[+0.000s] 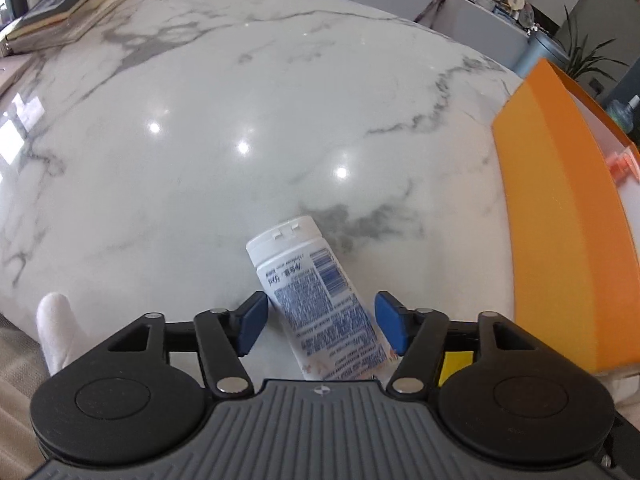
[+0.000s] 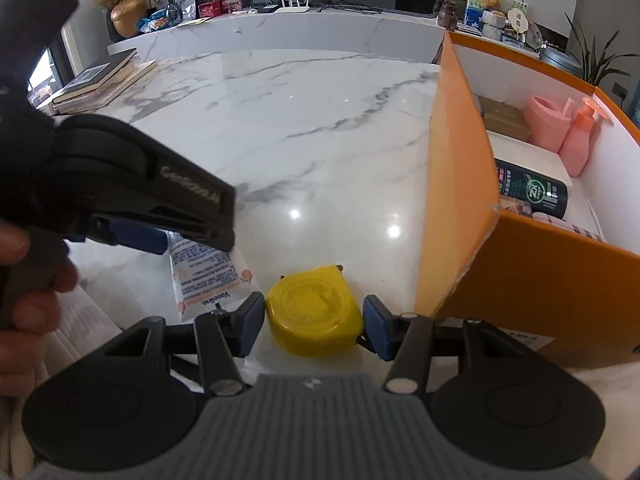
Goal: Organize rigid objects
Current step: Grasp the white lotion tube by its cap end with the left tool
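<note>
lying on the marble bench [image 1: 280, 120], the white lotion bottle [image 1: 316, 300] sits between the blue pads of the left gripper [image 1: 320, 324], whose jaws stand wide and clear of it. the right gripper [image 2: 314, 326] has its pads against both sides of a yellow tape measure [image 2: 314, 316], just beside the orange box [image 2: 540, 272], which holds pink bottles [image 2: 576, 140] and a dark can [image 2: 532, 192].

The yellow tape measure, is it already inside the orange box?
No, the yellow tape measure lies on the marble table between the right gripper fingers, outside the orange box.
</note>
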